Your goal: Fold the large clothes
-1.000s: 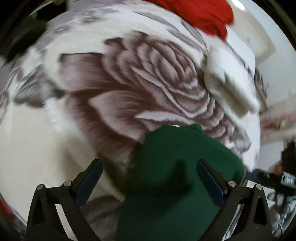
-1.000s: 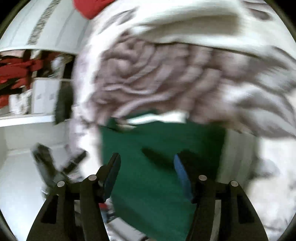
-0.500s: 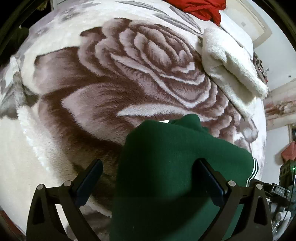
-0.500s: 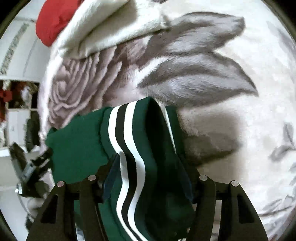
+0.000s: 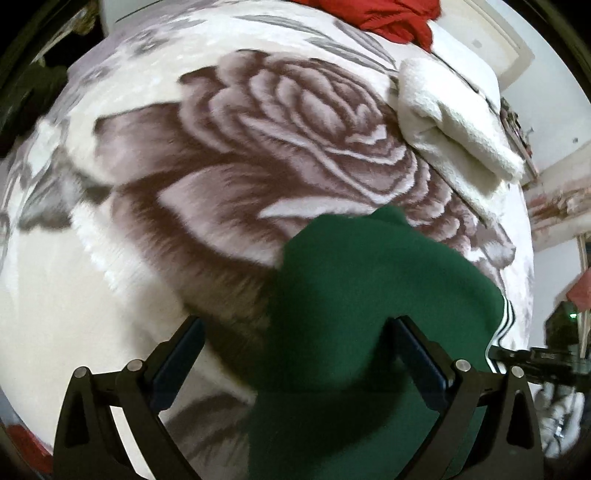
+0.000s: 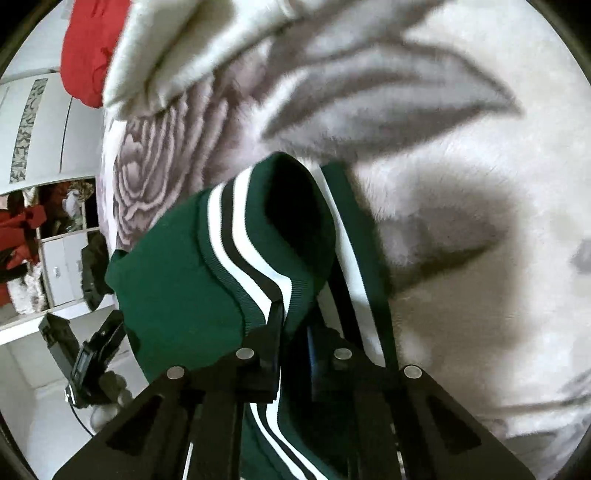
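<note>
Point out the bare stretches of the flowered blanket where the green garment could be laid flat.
Most open: the big rose print on the plush flowered blanket, between the dark green striped-trim garment and the red cloth. The pale patch right of the garment's striped band is bare too. Crowded: the folded cream fleece at the far corner.

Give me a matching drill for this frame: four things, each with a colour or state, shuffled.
Things:
1. green garment
2. red cloth
3. left gripper
4. right gripper

States:
A. jaws wide open
B. bunched at the far end of the blanket
C. jaws closed on the striped band
D. lying on the rose print, near edge between the open jaws

Pairs: 1-D, 2-B, 3-A, 4-C
</note>
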Available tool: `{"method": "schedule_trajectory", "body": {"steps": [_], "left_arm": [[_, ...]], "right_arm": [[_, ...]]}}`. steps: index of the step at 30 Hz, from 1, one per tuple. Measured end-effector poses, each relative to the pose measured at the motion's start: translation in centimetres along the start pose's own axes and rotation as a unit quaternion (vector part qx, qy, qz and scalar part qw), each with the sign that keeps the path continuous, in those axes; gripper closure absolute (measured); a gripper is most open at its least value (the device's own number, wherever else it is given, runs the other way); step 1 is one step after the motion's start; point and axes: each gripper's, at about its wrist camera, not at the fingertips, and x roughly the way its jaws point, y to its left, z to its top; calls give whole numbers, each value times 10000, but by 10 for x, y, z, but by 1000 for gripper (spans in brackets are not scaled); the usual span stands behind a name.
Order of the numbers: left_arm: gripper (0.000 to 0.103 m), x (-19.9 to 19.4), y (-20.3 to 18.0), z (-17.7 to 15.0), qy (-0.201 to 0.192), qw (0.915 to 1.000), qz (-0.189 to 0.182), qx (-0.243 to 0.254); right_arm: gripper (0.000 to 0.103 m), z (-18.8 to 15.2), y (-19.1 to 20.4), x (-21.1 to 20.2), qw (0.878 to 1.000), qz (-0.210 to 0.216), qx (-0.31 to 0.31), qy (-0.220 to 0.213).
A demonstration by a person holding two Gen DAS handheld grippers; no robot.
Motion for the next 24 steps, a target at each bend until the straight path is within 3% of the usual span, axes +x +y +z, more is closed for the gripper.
{"method": "schedule_trajectory", "body": {"steps": [1, 3, 6, 11, 13, 18, 24], "left_arm": [[0, -2, 8, -4, 67, 9999, -132, -89], [0, -2, 23, -14, 222, 9976, -587, -297], [0, 9, 42, -32, 474, 9866, -1392, -702], [0, 43, 44, -55, 861, 9646, -2279, -1010], [0, 52, 39, -56, 919, 9581, -2506, -1037], [0, 65, 28, -47, 997, 9564, -2575, -953], [0, 67, 27, -43, 990, 9516, -2788, -835]], "right_arm": [[81, 2, 1, 2, 9999, 54, -112, 30], [50, 2, -1, 0, 9991, 187, -315, 218], [29, -8, -12, -13, 9977, 451, -466, 219], [7, -11, -36, 26, 9926, 874, -572, 614], [4, -6, -43, 43, 9906, 1064, -550, 660], [0, 1, -42, 57, 9864, 1352, -574, 740], [0, 7, -24, 86, 9673, 2069, -588, 1343]]}}
